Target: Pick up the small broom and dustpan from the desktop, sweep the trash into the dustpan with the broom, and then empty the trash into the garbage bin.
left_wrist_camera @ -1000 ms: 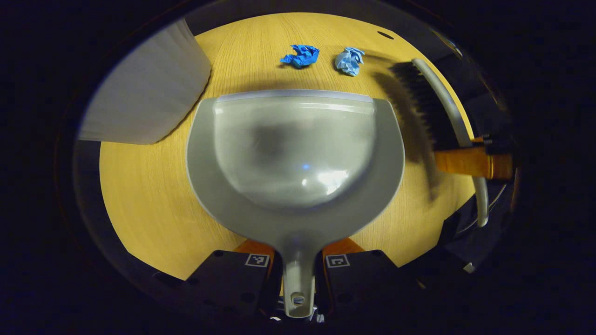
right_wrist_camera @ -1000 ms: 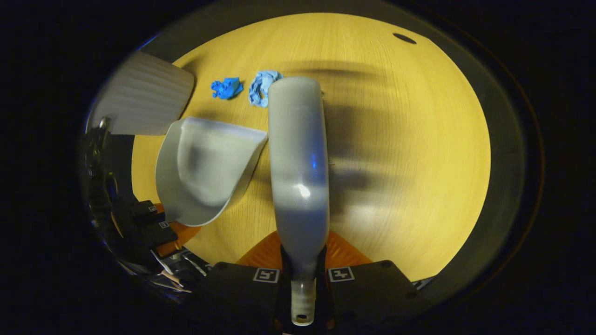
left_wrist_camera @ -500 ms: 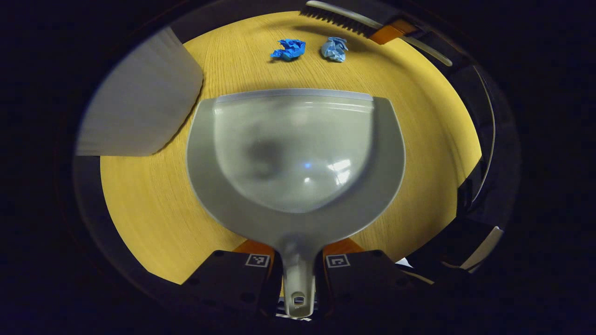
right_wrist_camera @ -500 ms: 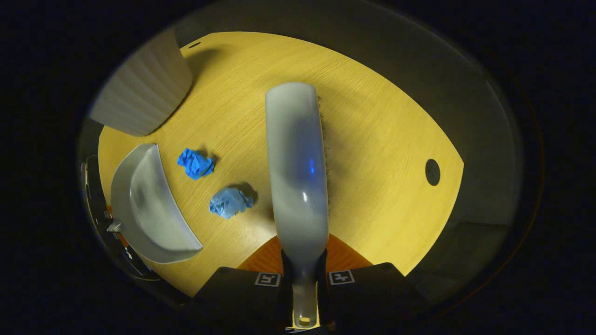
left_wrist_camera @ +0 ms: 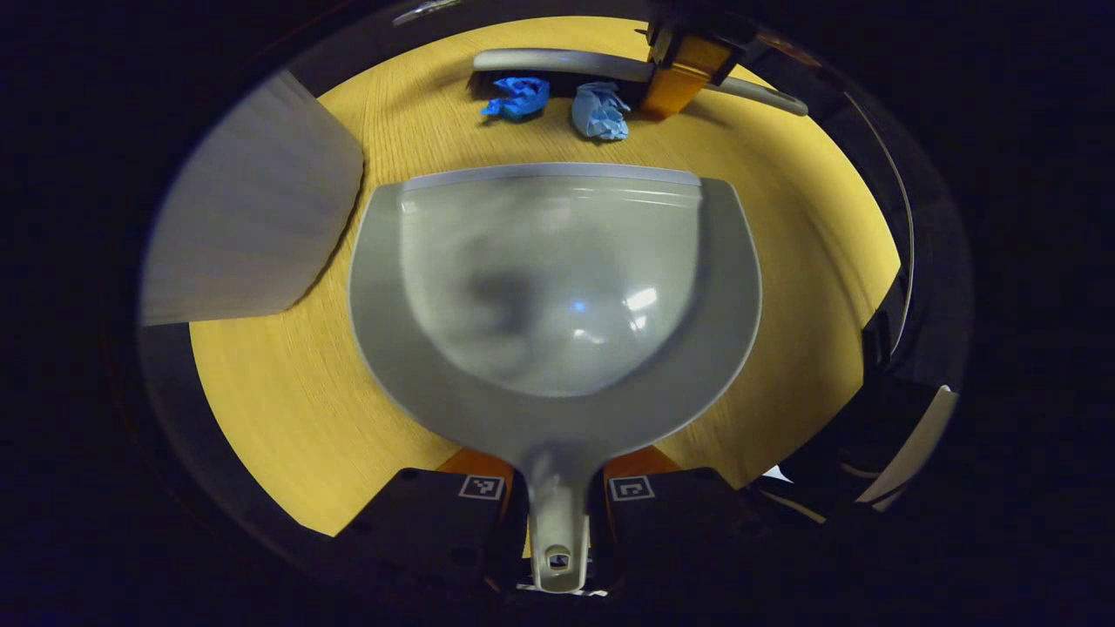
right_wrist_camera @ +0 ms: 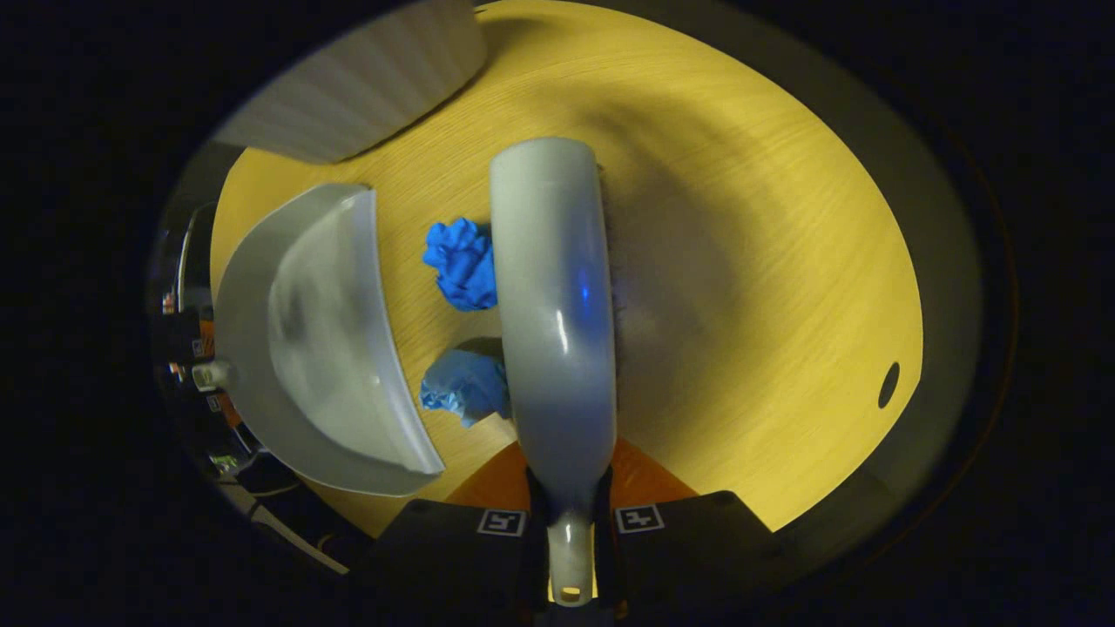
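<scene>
Left gripper [left_wrist_camera: 557, 501] clamping the dustpan [left_wrist_camera: 557, 296] by its handle, both fingers pressing on the stem, pan lying flat on the desk [left_wrist_camera: 261, 374] with its open lip facing away. Right gripper [right_wrist_camera: 571, 522] gripping the broom [right_wrist_camera: 553, 305] by its handle in the same way, head stretching forward over the desk [right_wrist_camera: 740, 261]. Sitting just beyond the pan's lip in the left gripper view: dark wad [left_wrist_camera: 518, 96] and pale wad [left_wrist_camera: 599, 111], side by side, with the broom [left_wrist_camera: 557, 61] lying across right behind them and the right gripper [left_wrist_camera: 684, 65] holding it. In the right gripper view, dark wad [right_wrist_camera: 462, 264] and pale wad [right_wrist_camera: 466, 386] lying between the broom and the dustpan [right_wrist_camera: 314, 340], both seemingly touching the broom's side, though the bristles are mostly hidden under the head. Bin [left_wrist_camera: 253, 209] standing on the desk left of the pan; in the right gripper view, bin [right_wrist_camera: 366, 78] at the far left edge.
</scene>
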### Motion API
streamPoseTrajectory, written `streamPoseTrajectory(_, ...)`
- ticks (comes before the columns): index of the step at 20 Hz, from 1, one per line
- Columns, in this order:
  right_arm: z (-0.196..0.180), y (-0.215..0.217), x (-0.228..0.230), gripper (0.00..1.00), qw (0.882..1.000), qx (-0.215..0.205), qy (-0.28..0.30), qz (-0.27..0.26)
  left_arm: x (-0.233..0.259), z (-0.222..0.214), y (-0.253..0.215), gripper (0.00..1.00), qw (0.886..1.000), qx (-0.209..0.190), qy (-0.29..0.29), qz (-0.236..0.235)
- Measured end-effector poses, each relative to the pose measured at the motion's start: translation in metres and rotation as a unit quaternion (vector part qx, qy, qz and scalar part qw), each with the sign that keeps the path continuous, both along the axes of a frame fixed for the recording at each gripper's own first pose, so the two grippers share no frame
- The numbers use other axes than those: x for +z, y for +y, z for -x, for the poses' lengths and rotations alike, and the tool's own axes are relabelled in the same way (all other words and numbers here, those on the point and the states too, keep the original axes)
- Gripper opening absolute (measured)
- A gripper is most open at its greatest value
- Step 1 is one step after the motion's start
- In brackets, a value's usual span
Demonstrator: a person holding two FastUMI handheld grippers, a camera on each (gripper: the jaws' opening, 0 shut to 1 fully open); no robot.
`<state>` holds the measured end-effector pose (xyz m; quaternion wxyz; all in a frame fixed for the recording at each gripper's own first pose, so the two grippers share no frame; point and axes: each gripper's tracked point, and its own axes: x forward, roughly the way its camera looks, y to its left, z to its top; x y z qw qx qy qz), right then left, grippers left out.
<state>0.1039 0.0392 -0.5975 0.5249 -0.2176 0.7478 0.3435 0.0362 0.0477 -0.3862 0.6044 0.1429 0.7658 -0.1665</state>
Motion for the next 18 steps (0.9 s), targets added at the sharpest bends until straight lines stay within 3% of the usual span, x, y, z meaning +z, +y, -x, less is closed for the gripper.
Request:
streamPoseTrajectory(2, 0.022, 0.005, 0.006, 0.23, 0.998, 0.043, 0.032, -0.032, -0.001, 0.000, -0.001, 0.28, 1.000, -0.012, -0.003, 0.001)
streamPoseTrajectory(4, 0.052, 0.006, 0.018, 0.23, 0.989, 0.069, 0.103, -0.075, -0.002, -0.003, -0.004, 0.28, 0.999, -0.035, -0.014, 0.006)
streamPoseTrajectory(7, 0.068, 0.006, 0.025, 0.23, 0.980, 0.036, 0.162, -0.109, -0.002, 0.003, 0.001, 0.28, 0.998, -0.061, -0.013, -0.005)
streamPoseTrajectory(10, 0.056, 0.018, 0.027, 0.23, 0.979, -0.044, 0.140, -0.145, -0.002, 0.001, -0.001, 0.28, 0.998, -0.053, -0.022, -0.001)
streamPoseTrajectory(14, 0.048, 0.014, 0.061, 0.23, 0.961, -0.146, 0.097, -0.211, -0.001, -0.001, -0.001, 0.27, 0.997, -0.057, -0.057, -0.001)
streamPoseTrajectory(18, 0.046, -0.006, 0.086, 0.23, 0.924, -0.266, 0.041, -0.272, 0.003, -0.008, -0.006, 0.28, 0.994, -0.041, -0.102, 0.018)
